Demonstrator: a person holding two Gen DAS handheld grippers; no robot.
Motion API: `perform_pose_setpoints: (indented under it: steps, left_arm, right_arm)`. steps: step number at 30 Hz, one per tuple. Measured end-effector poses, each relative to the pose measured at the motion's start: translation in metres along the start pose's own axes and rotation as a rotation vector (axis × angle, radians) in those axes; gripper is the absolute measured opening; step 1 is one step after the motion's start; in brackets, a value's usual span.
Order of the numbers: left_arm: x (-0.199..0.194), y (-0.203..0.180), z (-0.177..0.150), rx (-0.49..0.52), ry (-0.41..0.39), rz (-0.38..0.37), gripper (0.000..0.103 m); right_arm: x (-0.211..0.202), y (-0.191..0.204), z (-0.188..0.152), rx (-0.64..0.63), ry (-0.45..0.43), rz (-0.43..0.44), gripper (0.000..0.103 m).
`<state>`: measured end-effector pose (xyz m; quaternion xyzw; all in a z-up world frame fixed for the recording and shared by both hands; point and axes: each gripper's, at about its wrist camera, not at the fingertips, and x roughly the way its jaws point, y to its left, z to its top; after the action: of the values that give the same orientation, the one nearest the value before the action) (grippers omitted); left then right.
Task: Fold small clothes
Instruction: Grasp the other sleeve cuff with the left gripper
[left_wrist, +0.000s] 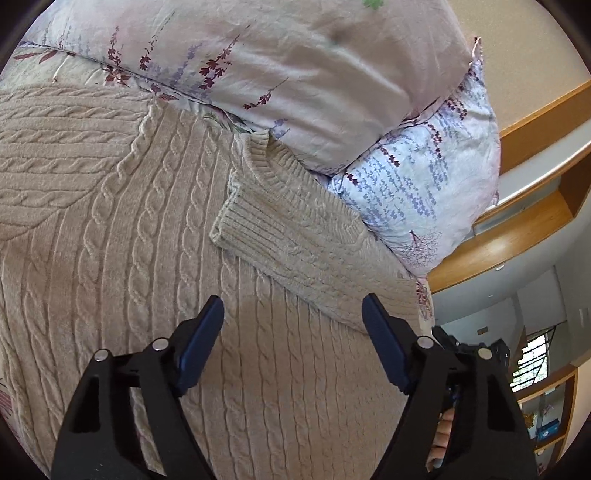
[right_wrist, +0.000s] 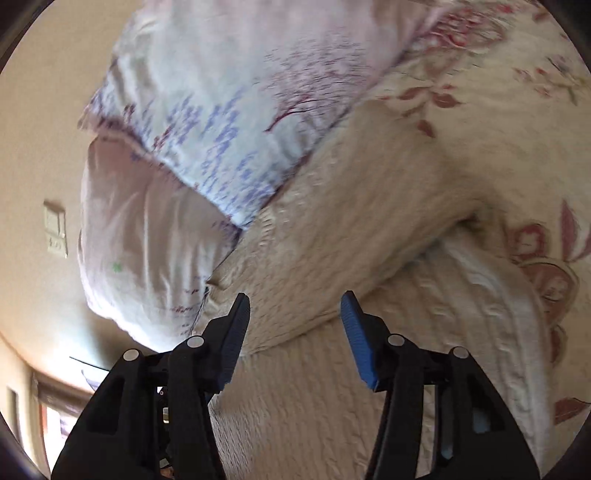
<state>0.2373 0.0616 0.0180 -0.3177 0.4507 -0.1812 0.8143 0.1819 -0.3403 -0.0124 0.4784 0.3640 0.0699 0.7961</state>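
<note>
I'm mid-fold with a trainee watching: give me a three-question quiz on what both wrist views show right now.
1. True or false: the left gripper is clamped on the beige cable-knit sweater.
2. Where does the sweater's ribbed cuff lie? A) on the sweater's body B) on the floral pillow C) hanging off the bed
3. Fill in: beyond the right gripper, the folded sleeve runs beside a pale ____ with purple print.

Key: 1 false, both pads stand apart above the knit; 2 A; 3 pillow.
</note>
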Motion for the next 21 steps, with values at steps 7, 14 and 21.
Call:
perform_pose_setpoints:
  steps: [7, 14, 21]
  left_arm:
    - [0.026, 0.012, 0.018, -0.172, -0.001, 0.037, 0.052]
    - [0.031, 0.028, 0.032, -0.203, -0.024, 0.026, 0.008]
    - [0.0, 0.036, 0.032, -0.13, -0.077, 0.036, 0.007]
  right_arm:
    - [-0.002, -0.029, 0.018, 0.096, -0.08, -0.065, 0.041]
    - [-0.004, -0.025, 0.022, 0.049, -0.139, -0.053, 0.009]
    - [-0.001, -0.002, 0.009, -0.057, -0.115, -0.026, 0.009]
